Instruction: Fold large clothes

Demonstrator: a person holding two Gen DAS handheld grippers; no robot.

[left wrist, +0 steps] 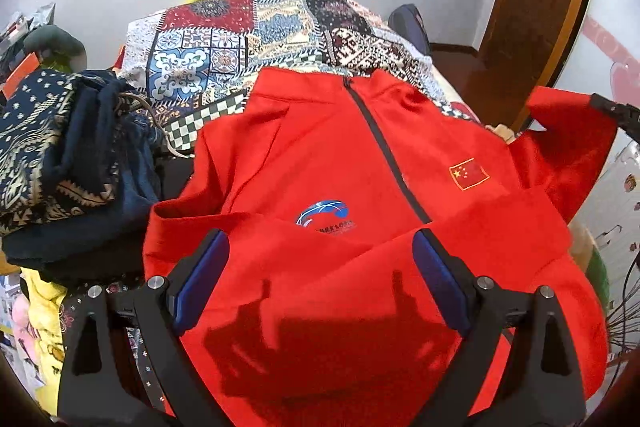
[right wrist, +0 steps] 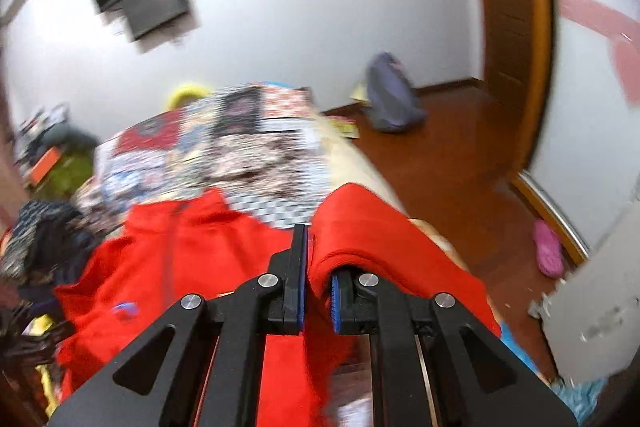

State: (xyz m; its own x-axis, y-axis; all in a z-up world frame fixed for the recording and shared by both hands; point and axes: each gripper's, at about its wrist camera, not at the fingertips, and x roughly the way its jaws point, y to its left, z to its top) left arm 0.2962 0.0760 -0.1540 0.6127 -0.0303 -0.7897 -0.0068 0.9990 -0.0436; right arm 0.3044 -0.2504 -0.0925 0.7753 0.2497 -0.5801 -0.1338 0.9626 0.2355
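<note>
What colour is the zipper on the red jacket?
The zipper on the red jacket is dark grey-black, clearest in the left wrist view.

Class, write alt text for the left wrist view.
A red zip-up jacket with a flag patch lies on a patchwork bedspread. The open left gripper hangs above its hem; dark folded clothes sit left.

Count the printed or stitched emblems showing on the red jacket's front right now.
2 on the red jacket: a flag patch right of the zipper, and a blue round logo left of it. Folds may hide others.
</note>
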